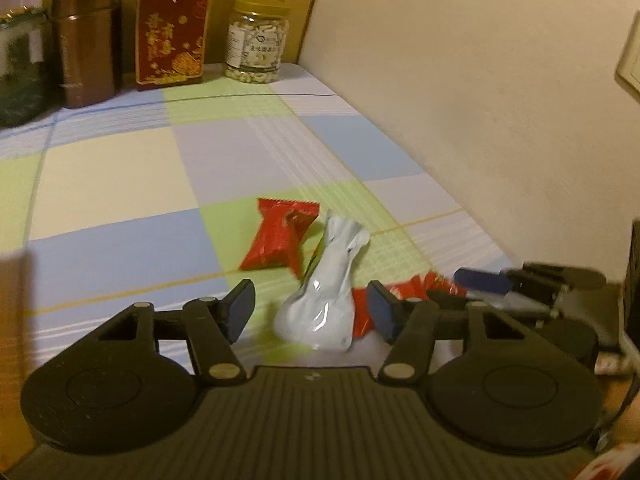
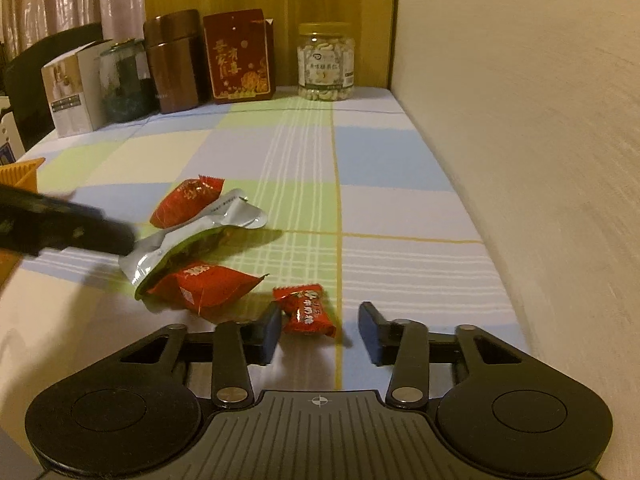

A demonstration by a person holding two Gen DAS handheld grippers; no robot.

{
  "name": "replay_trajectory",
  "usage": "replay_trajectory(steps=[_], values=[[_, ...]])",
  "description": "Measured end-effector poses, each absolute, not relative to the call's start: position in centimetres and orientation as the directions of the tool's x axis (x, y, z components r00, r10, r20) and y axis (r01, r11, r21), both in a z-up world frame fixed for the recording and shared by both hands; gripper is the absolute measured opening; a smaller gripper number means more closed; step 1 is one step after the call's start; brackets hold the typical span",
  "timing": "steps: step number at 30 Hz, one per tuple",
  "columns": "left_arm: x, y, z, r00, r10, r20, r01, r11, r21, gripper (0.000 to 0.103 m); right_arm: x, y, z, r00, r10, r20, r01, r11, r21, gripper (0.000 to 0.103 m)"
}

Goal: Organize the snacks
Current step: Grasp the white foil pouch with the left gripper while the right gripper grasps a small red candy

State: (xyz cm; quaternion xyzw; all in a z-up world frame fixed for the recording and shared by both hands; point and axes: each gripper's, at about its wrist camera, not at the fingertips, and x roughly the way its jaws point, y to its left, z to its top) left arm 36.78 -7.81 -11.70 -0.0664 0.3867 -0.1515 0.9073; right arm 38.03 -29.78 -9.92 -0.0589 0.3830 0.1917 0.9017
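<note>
Fingers (image 1: pixel 242 310) of the left gripper (image 1: pixel 310 312) stand apart around a silver pouch (image 1: pixel 324 300), which lies on the checked tabletop (image 1: pixel 120 184) between the pads without either pad visibly pressing it. From the right wrist view the same pouch (image 2: pixel 192 236) shows a green printed face underneath and small dark print along its sealed edge, too fine to read.

Around a small red candy (image 2: pixel 306 312) the right gripper (image 2: pixel 320 330) has its fingers (image 2: pixel 270 330) open; the left pad sits just beside the wrapper and the right pad is clear of it. White characters are printed on the wrapper, but they are too blurred to read.

2 larger red packets are nearby: 1 (image 2: pixel 204 286) touching the pouch's near edge, 1 (image 2: pixel 184 202) just behind it.

Along the back stand a clear jar (image 2: pixel 326 68) of pale nuts with a white label, a red box (image 2: pixel 240 62) with gold Chinese characters, a brown canister (image 2: pixel 172 64), a dark green jar (image 2: pixel 126 80) and a white carton (image 2: pixel 74 90).
</note>
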Motion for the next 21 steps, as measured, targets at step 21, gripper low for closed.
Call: replay_trajectory(steps=[21], values=[[36.1, -9.0, -13.5, 0.601, -0.292, -0.744, 0.266, 0.951, -0.158, 0.029, 35.1, -29.2, -7.9, 0.641, 0.299, -0.707, -0.305, 0.944, 0.123, 0.020]])
